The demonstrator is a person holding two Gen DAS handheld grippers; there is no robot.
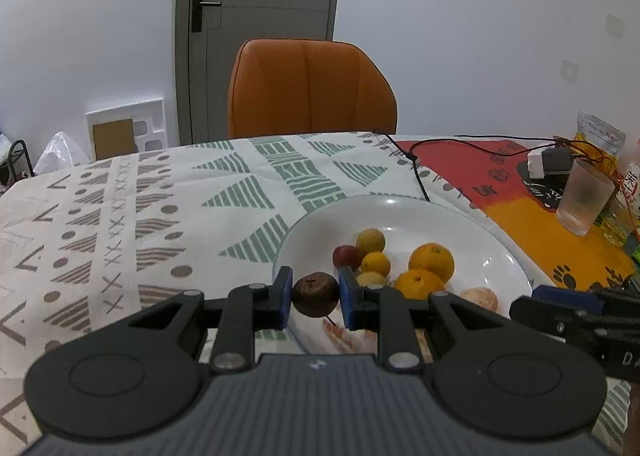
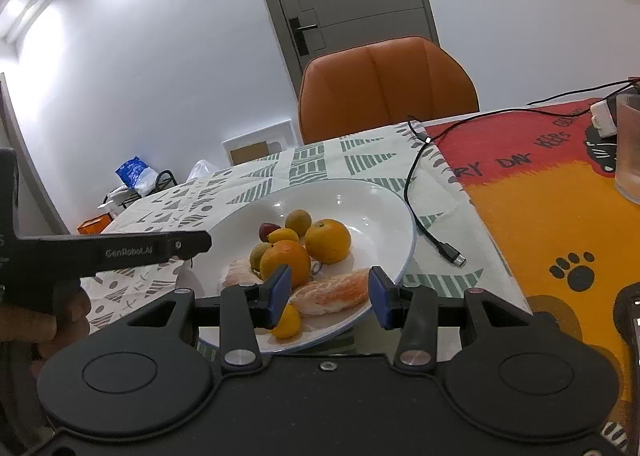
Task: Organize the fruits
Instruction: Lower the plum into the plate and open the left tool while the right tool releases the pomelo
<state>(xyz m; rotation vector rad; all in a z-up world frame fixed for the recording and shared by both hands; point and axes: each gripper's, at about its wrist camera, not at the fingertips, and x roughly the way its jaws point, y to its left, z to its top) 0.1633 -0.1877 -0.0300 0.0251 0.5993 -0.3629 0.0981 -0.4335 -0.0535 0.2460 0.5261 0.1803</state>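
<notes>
Blue-padded left gripper [image 1: 315,298] is seen clamped on a dark brown fruit [image 1: 315,294] at the near-left rim of the white plate [image 1: 496,248] of oranges [image 1: 432,259], while the right gripper [image 2: 329,296] is held open over a peeled segment [image 2: 330,293].

Orange chair [image 1: 312,87] before grey door [image 1: 260,7], white walls [image 1: 480,35]

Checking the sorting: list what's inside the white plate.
White plate holds two oranges, small yellow fruits, a red fruit and peeled segments. Anything beneath the pile is covered.
</notes>
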